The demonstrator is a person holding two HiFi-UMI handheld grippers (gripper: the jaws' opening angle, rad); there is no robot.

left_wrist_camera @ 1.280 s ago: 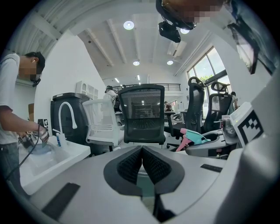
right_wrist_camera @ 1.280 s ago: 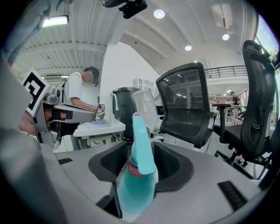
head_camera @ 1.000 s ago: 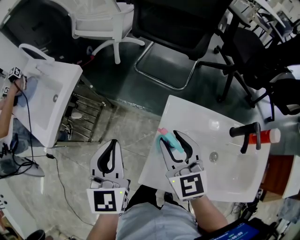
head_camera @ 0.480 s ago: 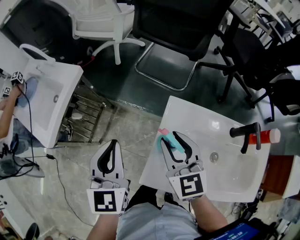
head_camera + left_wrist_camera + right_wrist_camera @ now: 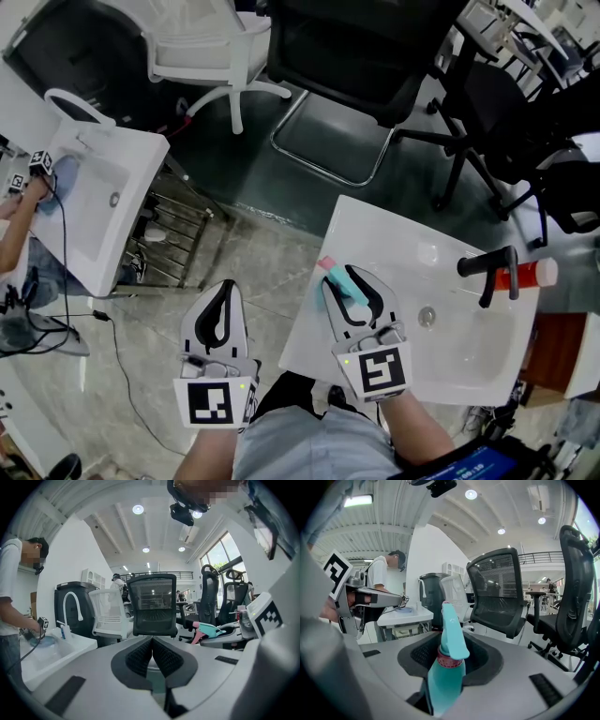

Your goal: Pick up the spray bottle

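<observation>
Teal spray bottle (image 5: 347, 285) on the sink (image 5: 469, 361) at its left edge | long axis runs along my right gripper (image 5: 343, 275), nozzle end away from me | its fingers have just been closing, now pressing the body on both sides | left gripper (image 5: 223, 285) pinched together, empty, farther off

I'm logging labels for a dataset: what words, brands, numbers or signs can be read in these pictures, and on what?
No words or numbers are legible.
Spray bottle: no print shows; the right gripper has just been closing its jaws on it.
Marker cubes of it and the left gripper: black-and-white square codes, no letters.
Red bottle by the tap: label too small.
Blue screen, bottom edge: too blurred.
</observation>
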